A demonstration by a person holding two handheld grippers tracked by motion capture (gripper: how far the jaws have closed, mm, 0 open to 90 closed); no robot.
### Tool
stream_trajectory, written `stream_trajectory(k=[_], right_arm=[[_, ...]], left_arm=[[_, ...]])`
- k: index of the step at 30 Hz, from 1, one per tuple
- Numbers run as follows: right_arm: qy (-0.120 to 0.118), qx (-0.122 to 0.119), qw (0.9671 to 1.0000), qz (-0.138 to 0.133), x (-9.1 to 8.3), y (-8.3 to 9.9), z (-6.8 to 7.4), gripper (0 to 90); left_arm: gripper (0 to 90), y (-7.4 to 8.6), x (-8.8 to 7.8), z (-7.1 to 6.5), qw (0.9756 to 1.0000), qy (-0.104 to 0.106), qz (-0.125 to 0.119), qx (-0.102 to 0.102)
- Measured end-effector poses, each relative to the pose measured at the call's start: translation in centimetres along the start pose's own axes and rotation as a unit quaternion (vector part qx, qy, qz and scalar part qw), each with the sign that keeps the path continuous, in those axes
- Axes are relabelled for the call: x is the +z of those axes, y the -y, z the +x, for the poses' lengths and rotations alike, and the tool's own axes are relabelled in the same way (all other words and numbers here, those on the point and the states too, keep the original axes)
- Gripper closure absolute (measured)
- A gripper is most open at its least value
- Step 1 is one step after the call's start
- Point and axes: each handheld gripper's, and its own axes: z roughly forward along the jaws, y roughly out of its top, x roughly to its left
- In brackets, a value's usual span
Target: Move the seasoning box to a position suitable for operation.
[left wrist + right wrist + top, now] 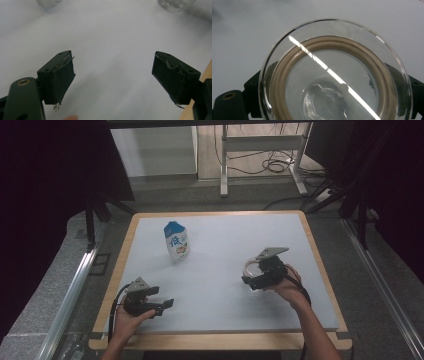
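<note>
1. The right gripper (256,279) is holding a clear glass lid (334,75) with a beige sealing ring; its jaws are standing clamped on the lid's two sides, just above the right half of the bench (225,310).
2. The left gripper (159,306) is resting low over the near left corner of the bench, its jaws standing wide apart with nothing between them; the pads (62,80) are looking frayed at the edges.
3. A blue-and-white pouch (176,241) is standing upright on the far left part of the bench, well apart from both grippers.
4. Judgement: the step in hand is carrying or placing the lid. The grip on smooth glass is needing steady, even pressure, and the lid should be kept level and lowered flat so that the ring is not dislodged. A slip onto the bench is the main risk.
5. Writing: the pouch is bearing a large blue character that seems to be Chinese, with smaller print below that is too small to read. No brand is legible. The lid is bearing no readable marking.
</note>
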Motion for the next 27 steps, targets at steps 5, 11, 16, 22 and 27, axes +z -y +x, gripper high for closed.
stream_trajectory(k=[5, 11, 16, 22, 27], right_arm=[[-0.013, -0.003, 0.9999, 0.011, 0.3, 0.7, -0.4, 11.1], [-0.009, 0.013, 0.9999, -0.002, -0.2, 0.7, -0.6, 2.4], [0.006, 0.029, 0.9978, -0.059, -2.5, -0.1, -0.5, 2.0], [0.033, 0.051, 0.9886, -0.138, -5.1, 0.9, -0.4, 23.1], [0.076, 0.081, 0.9773, -0.180, -7.5, 2.7, -0.3, 55.2]], left_arm=[[17.6, 0.0, 0.1, -0.1, 1.0000, 0.000, 0.002, 0.000], [17.6, 0.0, 0.3, -0.3, 1.0000, 0.001, 0.004, 0.003], [17.6, 0.0, 0.3, -0.2, 1.0000, 0.000, 0.003, 0.002], [17.6, 0.1, 0.3, -0.1, 1.0000, -0.002, 0.003, 0.001], [17.6, 0.1, 0.3, -0.1, 1.0000, -0.004, 0.002, 0.001]])
